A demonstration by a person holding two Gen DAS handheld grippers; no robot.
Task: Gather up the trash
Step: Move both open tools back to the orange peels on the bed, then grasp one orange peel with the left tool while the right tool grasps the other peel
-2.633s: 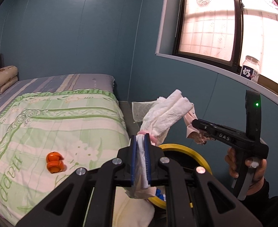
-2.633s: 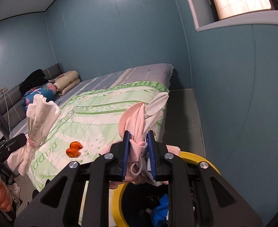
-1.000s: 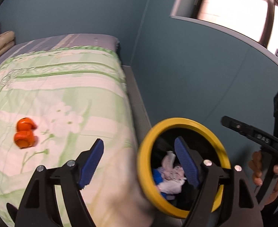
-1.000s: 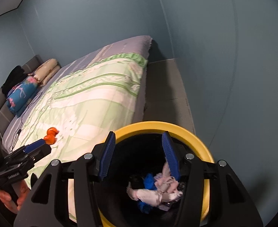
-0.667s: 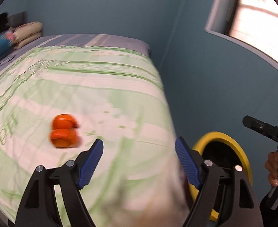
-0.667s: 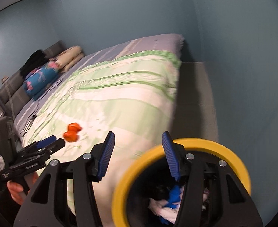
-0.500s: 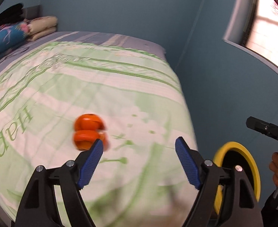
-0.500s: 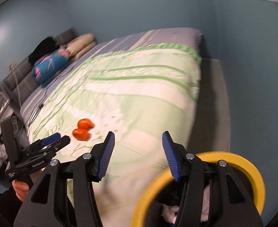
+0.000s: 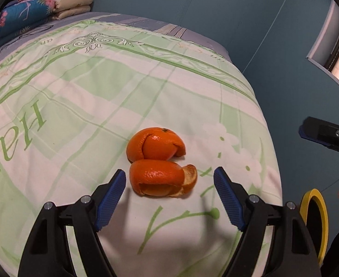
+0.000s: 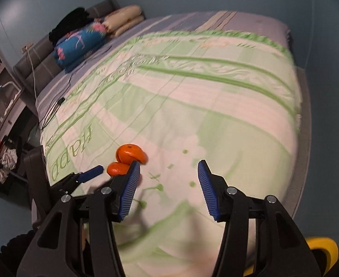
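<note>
L tool open, R tool open

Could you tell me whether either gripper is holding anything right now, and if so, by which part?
Nothing is held. The left gripper is open near the orange peels; the right gripper is open and empty.

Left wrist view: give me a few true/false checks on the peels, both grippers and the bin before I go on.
1. Two orange peels lie on the quilt. True.
2. The left gripper is shut on a peel. False: open, empty, the near peel just ahead of its jaws.
3. The right gripper holds tissue. False: open and empty.
4. The yellow-rimmed bin stands beside the bed. True.
</note>
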